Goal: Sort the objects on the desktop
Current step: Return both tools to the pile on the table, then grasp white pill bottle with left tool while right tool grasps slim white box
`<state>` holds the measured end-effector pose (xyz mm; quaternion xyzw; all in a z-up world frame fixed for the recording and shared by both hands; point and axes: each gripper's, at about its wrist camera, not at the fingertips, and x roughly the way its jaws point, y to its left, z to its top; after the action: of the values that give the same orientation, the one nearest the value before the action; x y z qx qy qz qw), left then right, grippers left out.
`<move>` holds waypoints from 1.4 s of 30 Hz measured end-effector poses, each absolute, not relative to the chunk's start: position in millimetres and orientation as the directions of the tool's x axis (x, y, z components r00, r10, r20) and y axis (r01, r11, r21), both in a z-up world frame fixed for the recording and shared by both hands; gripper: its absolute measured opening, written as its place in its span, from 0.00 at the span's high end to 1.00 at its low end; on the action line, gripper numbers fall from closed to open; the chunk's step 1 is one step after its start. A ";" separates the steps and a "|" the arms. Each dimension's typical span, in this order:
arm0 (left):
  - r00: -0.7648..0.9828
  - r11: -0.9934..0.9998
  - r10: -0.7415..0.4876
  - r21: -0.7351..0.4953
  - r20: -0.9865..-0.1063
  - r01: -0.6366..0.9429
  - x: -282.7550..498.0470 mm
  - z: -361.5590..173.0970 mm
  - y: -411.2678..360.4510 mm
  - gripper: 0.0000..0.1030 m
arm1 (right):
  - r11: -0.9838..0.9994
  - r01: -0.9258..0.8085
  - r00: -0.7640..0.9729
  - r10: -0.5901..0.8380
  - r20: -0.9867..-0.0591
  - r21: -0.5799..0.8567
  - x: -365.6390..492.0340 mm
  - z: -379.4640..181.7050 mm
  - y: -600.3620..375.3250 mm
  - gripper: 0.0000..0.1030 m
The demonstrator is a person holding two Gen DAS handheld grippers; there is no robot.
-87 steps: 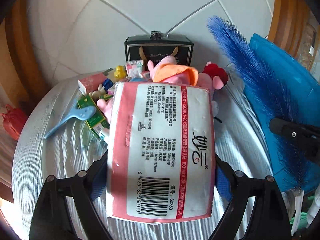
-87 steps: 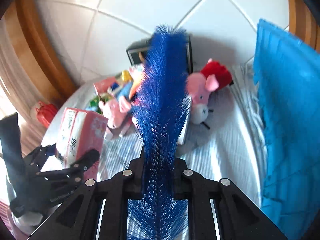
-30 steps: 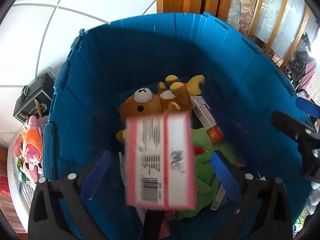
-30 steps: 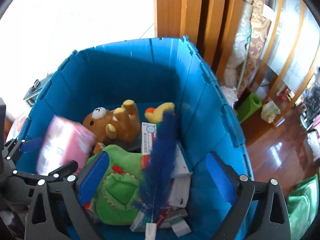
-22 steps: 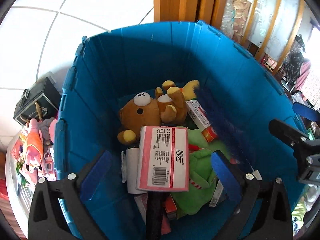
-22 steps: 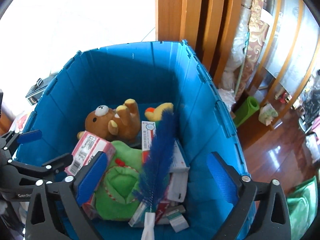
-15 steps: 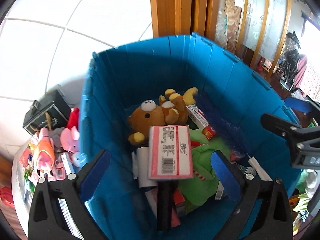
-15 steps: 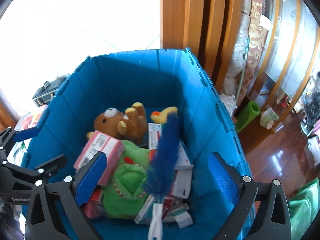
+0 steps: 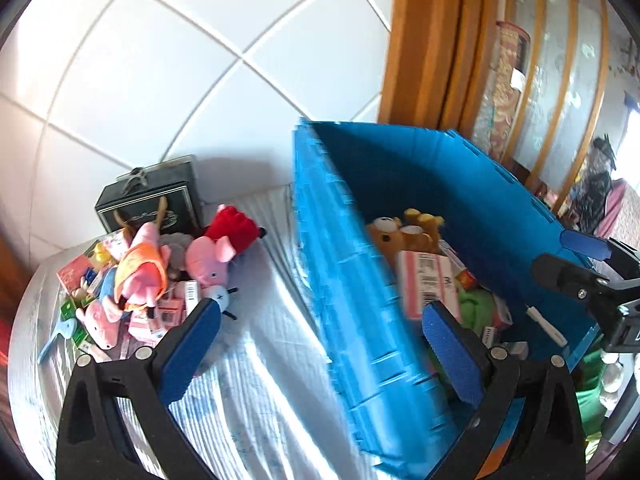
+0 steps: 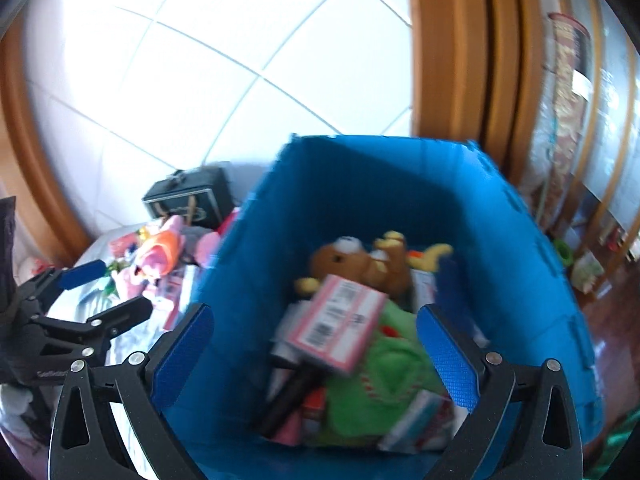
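Left tongs point(image 9: 320, 344): spread wide, empty, above bin's left wall.
Right tongs point(image 10: 316, 354): spread wide, empty, over bin.
Tissue pack point(image 10: 340, 322): inside blue bin point(image 10: 520, 248), on green plush point(image 10: 384, 376), before brown bear point(image 10: 352, 260).
Remaining toys point(image 9: 144, 272): worktop point(image 9: 260, 380), left of bin.

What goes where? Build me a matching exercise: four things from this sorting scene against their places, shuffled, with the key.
Things:
1. brown teddy bear
2. pink tissue pack
3. black box
4. pig plush in red

Places:
A. on the table, against the tiled wall
B. inside the blue crate, at its far end
C. inside the crate, partly on the green plush, barcode up
D. in the toy pile on the table, outside the crate

Pairs: 1-B, 2-C, 3-A, 4-D
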<state>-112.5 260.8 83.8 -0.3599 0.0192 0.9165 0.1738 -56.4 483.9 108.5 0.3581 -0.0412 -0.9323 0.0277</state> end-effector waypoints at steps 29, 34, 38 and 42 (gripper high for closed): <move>-0.398 -0.917 -0.035 -0.129 -0.917 0.377 -210.7 -156.1 -134.1 0.01 | -0.970 0.096 -0.511 -0.242 -0.825 0.225 -186.8 -89.0 223.1 0.00; -0.379 -0.910 -0.030 -0.132 -0.925 0.393 -257.7 -189.2 -137.4 0.01 | -0.974 0.075 -0.480 -0.224 -0.848 0.215 -223.4 -116.9 222.2 0.00; -0.342 -0.901 -0.035 -0.118 -0.939 0.416 -282.7 -219.5 -138.4 0.01 | -0.977 0.047 -0.454 -0.207 -0.867 0.208 -251.2 -143.4 220.5 0.00; -0.286 -0.922 -0.084 -0.034 -0.955 0.386 -295.7 -242.4 -131.0 0.06 | -0.977 0.034 -0.404 -0.205 -0.891 0.210 -272.3 -174.5 215.1 0.00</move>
<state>-295.7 -131.0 -242.4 -0.5788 -0.1304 0.7911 -0.1487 -272.3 215.1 -174.5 0.5410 -0.0792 -0.8342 0.0718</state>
